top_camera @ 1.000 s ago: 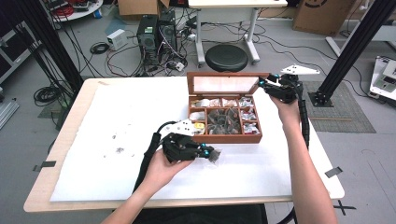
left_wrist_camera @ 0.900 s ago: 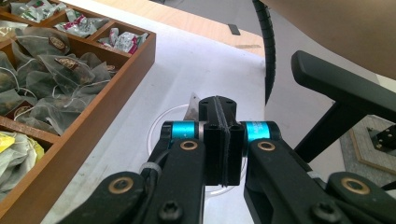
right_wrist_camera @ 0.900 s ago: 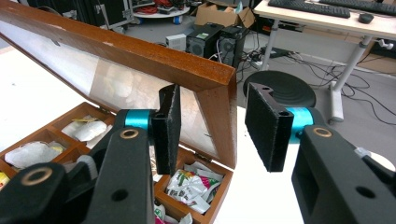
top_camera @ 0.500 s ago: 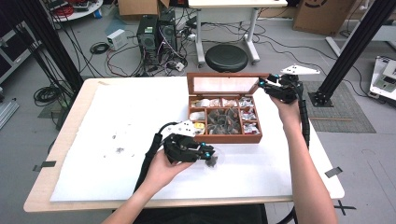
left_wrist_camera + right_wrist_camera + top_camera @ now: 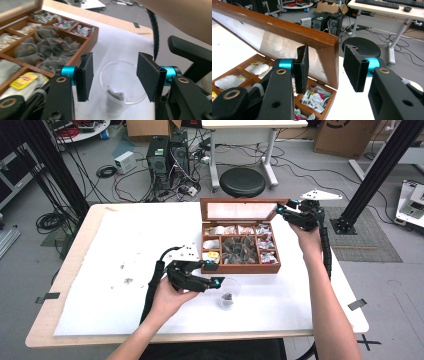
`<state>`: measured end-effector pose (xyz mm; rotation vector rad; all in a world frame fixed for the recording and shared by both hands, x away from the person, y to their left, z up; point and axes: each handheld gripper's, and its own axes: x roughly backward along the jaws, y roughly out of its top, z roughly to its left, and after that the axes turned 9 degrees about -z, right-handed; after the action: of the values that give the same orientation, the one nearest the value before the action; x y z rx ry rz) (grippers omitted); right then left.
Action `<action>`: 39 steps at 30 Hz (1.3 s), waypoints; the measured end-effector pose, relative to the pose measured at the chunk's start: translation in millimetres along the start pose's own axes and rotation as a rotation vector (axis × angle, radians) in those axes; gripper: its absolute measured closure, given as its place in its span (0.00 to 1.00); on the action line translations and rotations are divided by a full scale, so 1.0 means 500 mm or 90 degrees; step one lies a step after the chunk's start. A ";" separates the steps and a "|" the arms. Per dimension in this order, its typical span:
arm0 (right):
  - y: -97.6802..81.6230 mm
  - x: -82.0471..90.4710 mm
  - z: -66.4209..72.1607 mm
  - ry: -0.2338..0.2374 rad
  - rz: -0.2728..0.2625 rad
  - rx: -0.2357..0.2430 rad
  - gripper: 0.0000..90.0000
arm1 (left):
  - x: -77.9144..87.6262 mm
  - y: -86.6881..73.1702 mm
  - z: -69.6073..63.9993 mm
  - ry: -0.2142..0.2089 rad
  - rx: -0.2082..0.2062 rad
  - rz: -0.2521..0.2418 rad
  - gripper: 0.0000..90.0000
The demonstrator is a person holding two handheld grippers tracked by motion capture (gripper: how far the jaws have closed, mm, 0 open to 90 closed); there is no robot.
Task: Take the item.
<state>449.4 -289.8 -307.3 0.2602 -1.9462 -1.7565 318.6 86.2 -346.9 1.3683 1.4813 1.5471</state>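
Observation:
An open wooden tea box (image 5: 240, 268) stands mid-table with its glass lid (image 5: 239, 210) upright and its compartments full of tea bags. In front of it stands a clear plastic cup (image 5: 235, 287) with a dark tea bag (image 5: 115, 96) at the bottom. My left gripper (image 5: 218, 281) hovers at the cup's left. Its jaws (image 5: 115, 72) have just been opening and stand apart above the cup, with nothing between the pads. My right gripper (image 5: 281, 211) is at the lid's right corner. The lid's frame (image 5: 329, 62) stands between its jaws (image 5: 325, 70), with a gap on each side.
A white sheet (image 5: 125, 250) covers the table, with dark crumbs (image 5: 127, 280) at its left. Behind the table are a black stool (image 5: 242, 181), computer towers (image 5: 165, 157) and loose cables. A black frame post (image 5: 380, 170) rises at the right.
My left gripper's jaws have opened and the dark tea bag they held now lies in the cup. The right gripper has not moved.

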 end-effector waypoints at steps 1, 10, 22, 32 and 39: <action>0.000 0.000 0.000 0.001 -0.001 -0.001 0.63 | 0.004 0.001 0.003 0.004 -0.005 -0.001 0.52; 0.000 -0.001 -0.001 0.001 -0.001 -0.002 0.63 | 0.054 0.003 0.033 0.072 -0.019 -0.033 0.46; 0.000 -0.002 0.000 -0.002 -0.004 -0.005 0.63 | 0.149 -0.022 0.081 0.183 -0.020 -0.085 0.43; 0.000 -0.002 0.000 -0.003 -0.003 -0.003 0.63 | 0.221 -0.056 0.134 0.291 -0.005 -0.119 0.39; 0.001 -0.002 0.001 -0.004 -0.003 -0.004 0.63 | 0.248 -0.072 0.156 0.327 0.020 -0.129 0.37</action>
<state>450.2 -288.9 -307.2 0.2581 -1.9455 -1.7679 345.8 234.1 -359.4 0.8303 1.8820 1.8292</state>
